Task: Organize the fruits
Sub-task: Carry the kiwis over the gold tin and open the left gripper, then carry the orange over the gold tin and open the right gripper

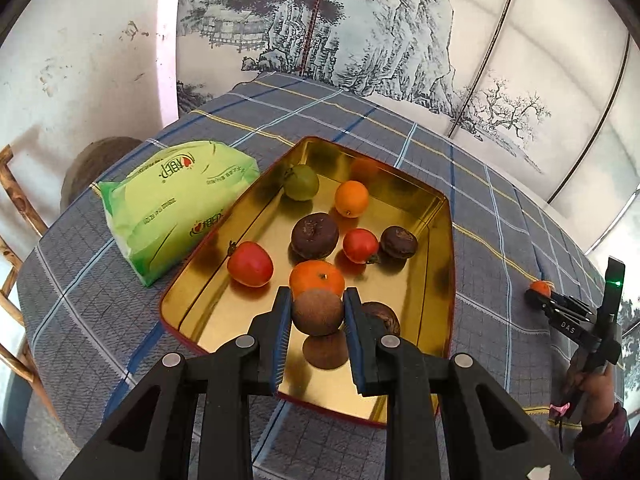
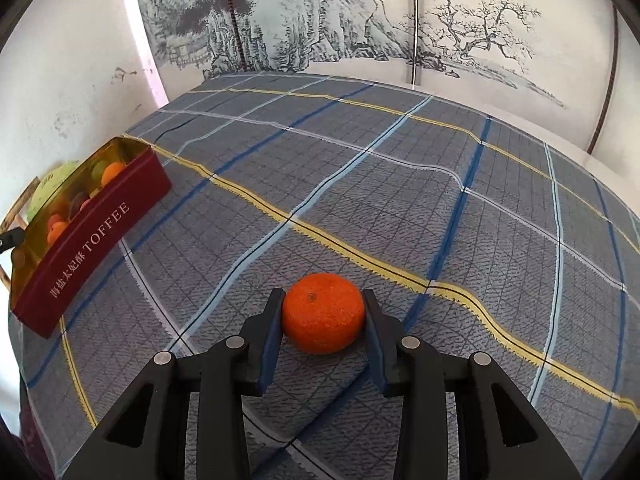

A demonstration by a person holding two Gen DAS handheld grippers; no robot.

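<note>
Left tongs (image 1: 318, 312) grip a brown fruit (image 1: 317, 311) directly above the near end of the gold tin (image 1: 440, 280); right tongs (image 2: 323, 316) clasp a tangerine (image 2: 323, 313) on the tabletop (image 2: 400, 184), the tin well apart to their left.

The right gripper (image 2: 323, 320) has its two fingers closed against the sides of an orange tangerine (image 2: 323, 313), which sits on the checked tablecloth (image 2: 400, 200). Far to the left stands a red tin (image 2: 86, 254) — the word TOFFEE is on its side — with several fruits inside.
</note>
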